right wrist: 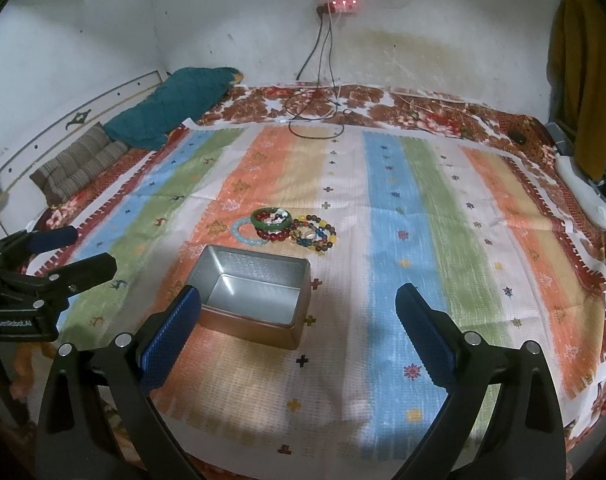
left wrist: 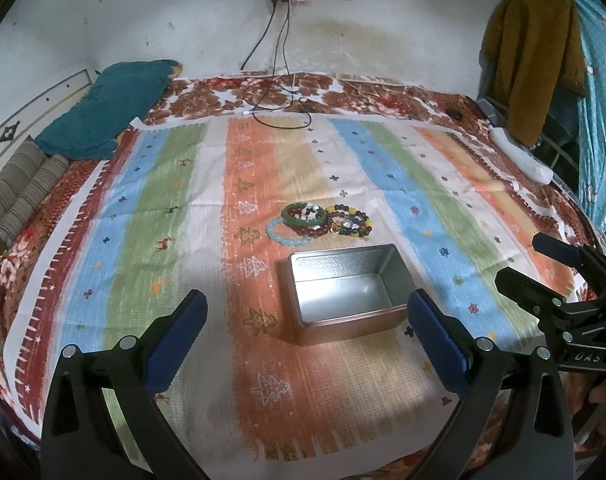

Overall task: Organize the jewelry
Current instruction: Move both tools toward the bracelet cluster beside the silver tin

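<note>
A small heap of beaded bracelets (left wrist: 321,222) – a pale blue bead ring (left wrist: 285,234), a green bangle (left wrist: 305,216), a dark red bead strand (left wrist: 315,231) and a multicoloured bead loop (left wrist: 351,220), overlapping and touching – lies on the striped, tree-patterned cloth (left wrist: 239,184) spread over the bed, just beyond the far edge of an open rectangular silver metal tin (left wrist: 349,292), which stands empty; by the look of things the sorting has not begun, with every piece yet to be lifted into the tin. The left gripper (left wrist: 307,312) hovers near the camera with its blue-padded jaws spread wide, holding nothing and touching nothing, the tin framed between them. The right gripper (right wrist: 299,304) is likewise wide open and empty, its left pad overlapping the tin's near-left corner in the right wrist view, though contact cannot be told. Farther off, a teal quilted blanket (left wrist: 111,108) and a striped brown cushion (left wrist: 19,188) sit at the far left, and black cables (left wrist: 279,100) trail down from a wall socket onto the far end of the bed
</note>
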A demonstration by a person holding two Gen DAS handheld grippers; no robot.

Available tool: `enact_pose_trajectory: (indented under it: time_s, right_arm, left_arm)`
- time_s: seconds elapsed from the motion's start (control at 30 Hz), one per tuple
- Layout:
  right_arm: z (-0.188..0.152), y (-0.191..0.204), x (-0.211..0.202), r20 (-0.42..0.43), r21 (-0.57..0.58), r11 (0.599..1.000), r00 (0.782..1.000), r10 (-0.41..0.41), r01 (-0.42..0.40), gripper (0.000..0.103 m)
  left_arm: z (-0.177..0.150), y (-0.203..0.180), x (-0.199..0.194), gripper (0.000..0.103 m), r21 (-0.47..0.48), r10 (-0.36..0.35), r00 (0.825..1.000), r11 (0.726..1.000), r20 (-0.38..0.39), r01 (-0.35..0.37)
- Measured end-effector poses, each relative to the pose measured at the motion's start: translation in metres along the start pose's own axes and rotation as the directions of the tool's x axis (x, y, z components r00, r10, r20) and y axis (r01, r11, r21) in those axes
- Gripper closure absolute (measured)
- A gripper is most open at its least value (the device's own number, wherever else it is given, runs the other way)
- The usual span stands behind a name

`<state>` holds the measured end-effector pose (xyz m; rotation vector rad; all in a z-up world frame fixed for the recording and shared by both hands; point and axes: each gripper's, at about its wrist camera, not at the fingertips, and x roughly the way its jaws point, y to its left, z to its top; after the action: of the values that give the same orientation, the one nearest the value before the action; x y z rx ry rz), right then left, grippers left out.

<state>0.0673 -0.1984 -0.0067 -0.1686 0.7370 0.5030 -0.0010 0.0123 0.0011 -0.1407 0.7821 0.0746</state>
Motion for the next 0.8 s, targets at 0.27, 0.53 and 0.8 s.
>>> enact_pose_trajectory:
  time_s: [0.27,0.53,0.8]
  right_arm:
    - [-0.003,-0.004,0.004,-0.009,0.002,1.0,1.0,-0.001,0.001,0.004]
    - [0.002,-0.003,0.011,-0.034,0.011,1.0,0.999,-0.017,0.017,0.004]
    - [0.011,-0.001,0.022,-0.052,-0.013,0.999,0.998,-0.032,0.031,0.004]
  left_arm:
    - [-0.003,0.0,0.001,0.006,-0.003,0.006,1.0,1.0,0.006,-0.006]
    - [0.0,0.003,0.009,0.006,-0.02,0.025,1.0,0.999,-0.018,-0.025]
    - [0.015,0.004,0.024,0.006,-0.014,0.075,0.996,0.997,-0.042,-0.076]
